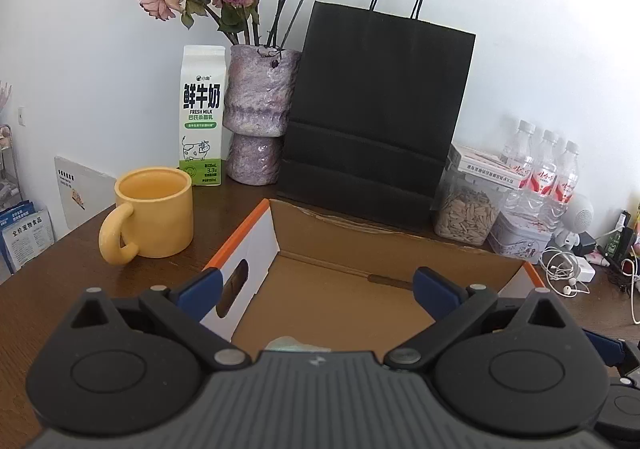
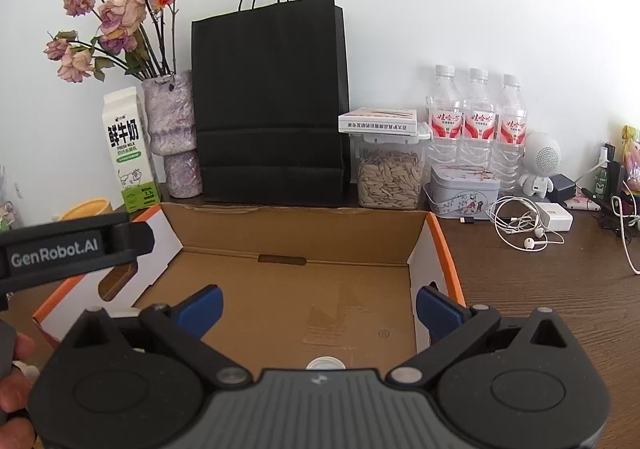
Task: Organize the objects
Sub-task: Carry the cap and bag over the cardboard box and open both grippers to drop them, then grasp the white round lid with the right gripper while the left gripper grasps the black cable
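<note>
An open cardboard box [image 1: 340, 289] with orange-edged white sides sits on the dark wooden table; it also shows in the right wrist view [image 2: 288, 289]. My left gripper [image 1: 318, 285] is open and empty above the box's near left part. A pale object [image 1: 296, 345] lies low in the box, mostly hidden by the gripper body. My right gripper [image 2: 320, 305] is open and empty above the box's near edge. A white bottle cap [image 2: 325, 363] peeks out just below it. The left gripper's body [image 2: 68, 249] shows at the left of the right wrist view.
A yellow mug [image 1: 154, 215], a milk carton [image 1: 202, 117], a purple vase of dried roses [image 1: 256, 117] and a black paper bag [image 1: 372, 117] stand behind the box. To the right are a seed jar [image 2: 390, 177], a tin [image 2: 464, 189], three water bottles [image 2: 478, 125], earphones [image 2: 520, 225] and chargers.
</note>
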